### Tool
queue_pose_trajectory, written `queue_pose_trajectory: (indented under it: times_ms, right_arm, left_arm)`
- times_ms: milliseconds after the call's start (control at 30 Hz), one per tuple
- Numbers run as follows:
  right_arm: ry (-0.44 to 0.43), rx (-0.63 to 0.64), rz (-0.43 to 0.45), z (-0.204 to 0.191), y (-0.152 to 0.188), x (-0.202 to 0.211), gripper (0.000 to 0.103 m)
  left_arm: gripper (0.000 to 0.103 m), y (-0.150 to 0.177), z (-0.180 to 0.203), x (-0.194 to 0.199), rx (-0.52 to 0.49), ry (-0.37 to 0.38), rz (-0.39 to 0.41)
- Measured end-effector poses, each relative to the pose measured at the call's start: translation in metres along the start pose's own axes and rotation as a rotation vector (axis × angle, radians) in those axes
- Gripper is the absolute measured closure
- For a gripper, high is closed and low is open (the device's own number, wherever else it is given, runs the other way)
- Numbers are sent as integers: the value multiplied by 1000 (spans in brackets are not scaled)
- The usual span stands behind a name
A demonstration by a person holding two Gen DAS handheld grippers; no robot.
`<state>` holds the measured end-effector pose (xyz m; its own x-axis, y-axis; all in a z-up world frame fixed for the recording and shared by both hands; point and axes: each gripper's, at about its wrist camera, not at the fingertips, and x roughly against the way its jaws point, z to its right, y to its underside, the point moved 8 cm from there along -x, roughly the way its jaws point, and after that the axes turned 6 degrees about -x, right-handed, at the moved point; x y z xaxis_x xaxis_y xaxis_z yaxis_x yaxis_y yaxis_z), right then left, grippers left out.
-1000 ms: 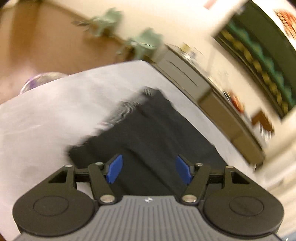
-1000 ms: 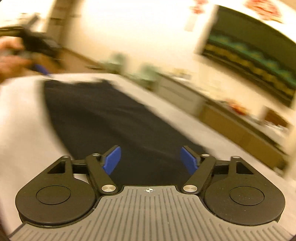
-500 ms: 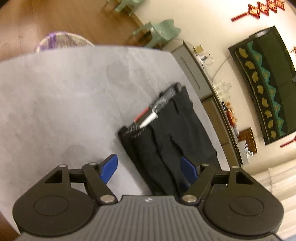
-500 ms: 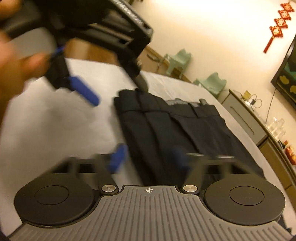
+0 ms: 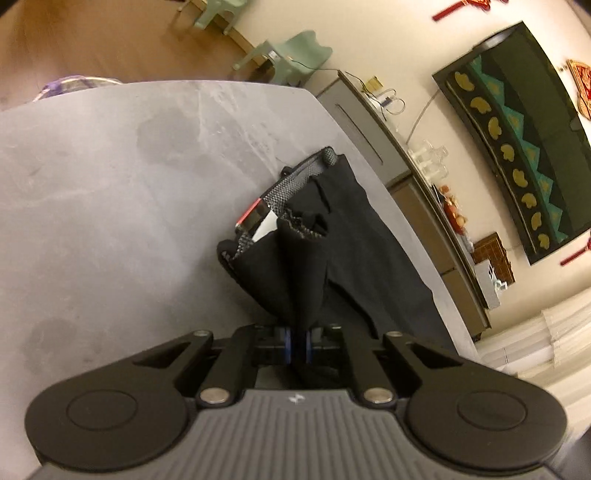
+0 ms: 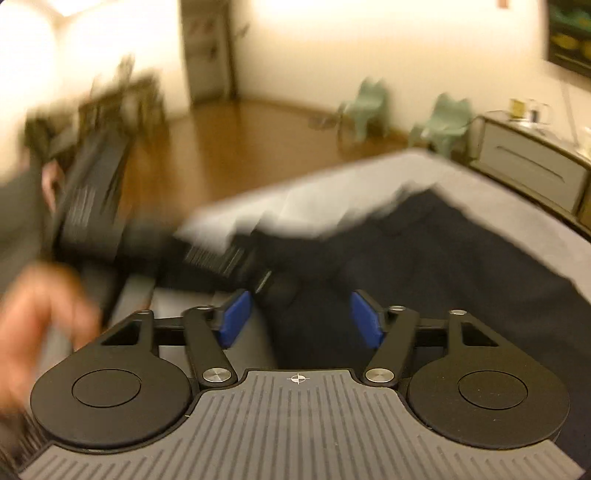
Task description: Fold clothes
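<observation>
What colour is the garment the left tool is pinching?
Black, with a grey mesh waistband; the garment shows best in the left wrist view, gripped by the left tool.

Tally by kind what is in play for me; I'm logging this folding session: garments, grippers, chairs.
Black trousers, pinched by the left gripper: 1
Grippers, counting the right gripper, open over the cloth: 2
Green chairs on the floor beyond the grey table: 2
Total: 5
</observation>
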<state>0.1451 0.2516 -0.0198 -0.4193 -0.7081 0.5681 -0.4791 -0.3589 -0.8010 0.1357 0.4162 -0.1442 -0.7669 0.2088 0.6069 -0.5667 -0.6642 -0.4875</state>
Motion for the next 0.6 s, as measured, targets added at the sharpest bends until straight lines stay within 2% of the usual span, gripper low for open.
queue_pose_trajectory:
  times_ms: [33, 100, 167, 233, 267, 333, 367, 400, 433, 533, 567, 600]
  right_arm:
    - [27, -41, 23, 17, -15, 2, 39]
    - [166, -81, -11, 62, -34, -20, 47]
    - [307, -109, -108, 111, -38, -57, 65]
    - [425, -124, -230, 153, -25, -91, 71]
    - [460, -118, -261, 166, -18, -101, 69]
    - [458, -110, -257, 178, -14, -106, 67]
    - [431, -145, -267, 181, -16, -106, 67]
    - [409, -172, -237, 182, -20, -101, 67]
    - [413, -175, -209, 185, -19, -98, 66]
    - [462, -131, -218, 199, -1, -111, 59]
    - [476, -138, -235, 203, 1, -115, 53]
    - [488, -174, -270, 207, -3, -120, 50]
  left_arm:
    - [97, 0, 0, 0, -3, -13, -2]
    - [97, -1, 4, 0, -30, -42, 6]
    - [97, -1, 12, 3, -79, -63, 25]
    - [97, -1, 18, 6, -124, -83, 41]
    - [97, -1, 20, 7, -136, -89, 42]
    - [97, 0, 20, 8, -150, -102, 40]
    - [97, 1, 20, 9, -159, -108, 40]
    - [97, 2, 22, 9, -174, -116, 42]
    - [97, 2, 26, 11, -203, -129, 51]
    - [97, 5, 44, 15, -314, -175, 88]
    - [97, 8, 51, 16, -359, -196, 103]
    - [97, 11, 59, 17, -408, -222, 118]
